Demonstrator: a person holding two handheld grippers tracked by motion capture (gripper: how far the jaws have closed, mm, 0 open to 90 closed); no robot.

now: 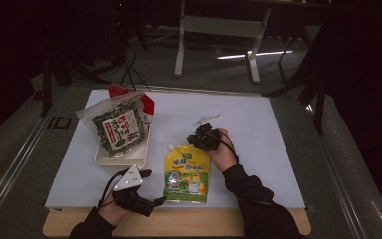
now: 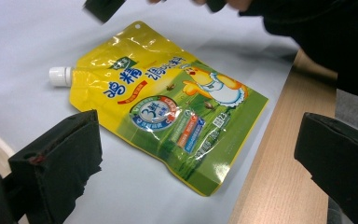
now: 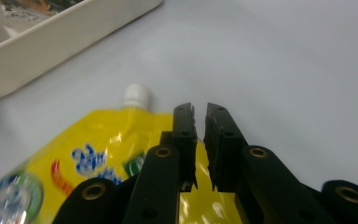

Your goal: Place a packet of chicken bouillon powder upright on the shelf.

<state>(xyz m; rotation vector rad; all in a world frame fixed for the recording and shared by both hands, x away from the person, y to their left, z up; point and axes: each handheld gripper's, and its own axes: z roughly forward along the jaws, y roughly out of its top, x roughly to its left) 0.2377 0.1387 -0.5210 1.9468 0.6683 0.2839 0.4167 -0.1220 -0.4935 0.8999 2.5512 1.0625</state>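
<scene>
The yellow spouted pouch (image 1: 187, 173) lies flat on the white mat (image 1: 258, 149), printed side up, its small white screw cap (image 1: 170, 148) at the far left corner and its green bottom edge close to the mat's near edge. In the left gripper view the pouch (image 2: 168, 105) runs diagonally across the mat, cap (image 2: 59, 75) pointing left, a cartoon chick on its label, its lower corner almost at the wooden table edge (image 2: 279, 186).

Right gripper (image 1: 205, 138) now: it hovers just past the pouch's far edge, beside the right top corner. Its own view looks down over the pouch (image 3: 102, 154) with the cap (image 3: 135, 95) just left of the jaws; the jaws stand nearly together, a thin slit between them, nothing in that slit, pads not pressing on the pouch.

Left gripper (image 1: 146, 186) sits at the near edge of the mat, just left of the pouch, jaws spread wide and empty. In its own view the two black jaws frame the pouch from either side without touching it.

Further out, a cream tray (image 1: 124, 158) rests just left of the pouch's cap end, and a clear bag of dark seaweed snack (image 1: 118, 125) leans in it. A red packet (image 1: 146, 102) pokes up behind that bag.
</scene>
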